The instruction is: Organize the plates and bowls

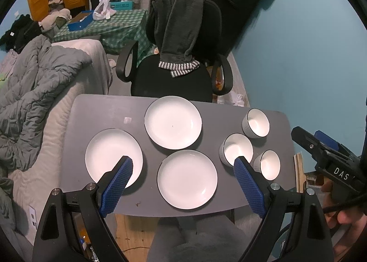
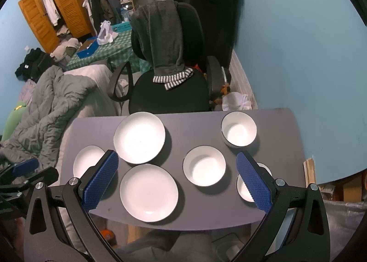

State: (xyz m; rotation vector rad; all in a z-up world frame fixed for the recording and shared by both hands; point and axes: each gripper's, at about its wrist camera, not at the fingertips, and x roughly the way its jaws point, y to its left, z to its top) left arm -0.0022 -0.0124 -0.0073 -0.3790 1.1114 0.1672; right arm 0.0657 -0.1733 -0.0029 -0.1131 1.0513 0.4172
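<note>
Three white plates lie apart on the grey table (image 1: 103,110): a left plate (image 1: 110,154), a far plate (image 1: 173,122) and a near plate (image 1: 187,179). Three white bowls stand at the right: a far bowl (image 1: 257,122), a middle bowl (image 1: 237,148) and a near bowl (image 1: 269,164). My left gripper (image 1: 183,161) is open and empty, above the table's near edge. My right gripper (image 2: 177,156) is open and empty, above the near plate (image 2: 149,193) and middle bowl (image 2: 204,165). The far bowl (image 2: 238,129) and far plate (image 2: 139,137) show there too.
A black office chair (image 1: 174,76) draped with a dark garment stands behind the table. A bed with a grey duvet (image 1: 34,92) lies along the left. A blue wall (image 1: 309,55) runs along the right. The right gripper's body (image 1: 330,158) shows beside the table's right edge.
</note>
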